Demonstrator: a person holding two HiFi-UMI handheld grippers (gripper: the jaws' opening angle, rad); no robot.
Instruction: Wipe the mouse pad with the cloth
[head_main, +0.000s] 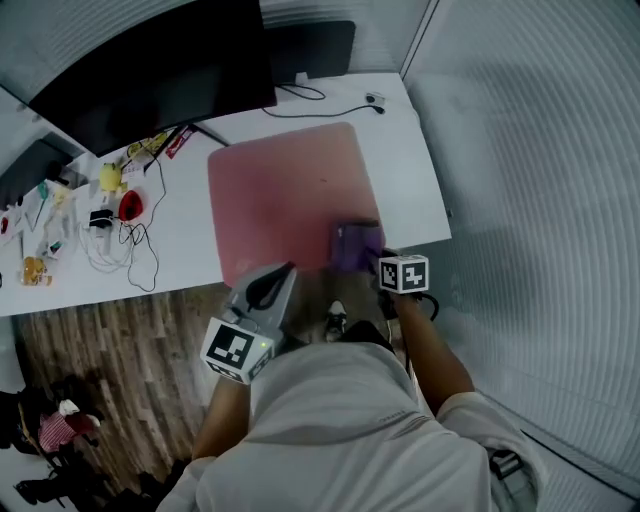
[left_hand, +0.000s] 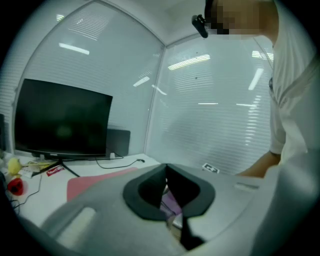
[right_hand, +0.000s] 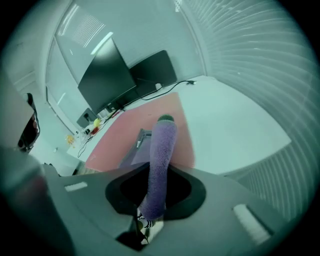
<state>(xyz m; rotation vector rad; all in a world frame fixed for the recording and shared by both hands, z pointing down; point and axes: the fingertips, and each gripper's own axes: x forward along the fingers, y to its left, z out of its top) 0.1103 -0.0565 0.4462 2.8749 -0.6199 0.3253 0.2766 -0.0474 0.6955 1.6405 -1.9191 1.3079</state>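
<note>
While bent over the white bench (head_main: 420, 190), holds the right gripper (head_main: 374, 258) at lower centre-right of the head view, fingers pinched tight on the purple cloth (head_main: 355, 244). Has the cloth lying on the lower right corner of the pink pad (head_main: 285, 190), close to the bench's near edge. From the right gripper view, shows as a purple roll running up between the closed fingers. Carries the left gripper (head_main: 288, 270) just left of the cloth, at the pad's lower edge, fingers shut together on nothing. Farther up: black monitor (head_main: 150, 75) at upper left, cables (head_main: 120, 245) at far left.
</note>
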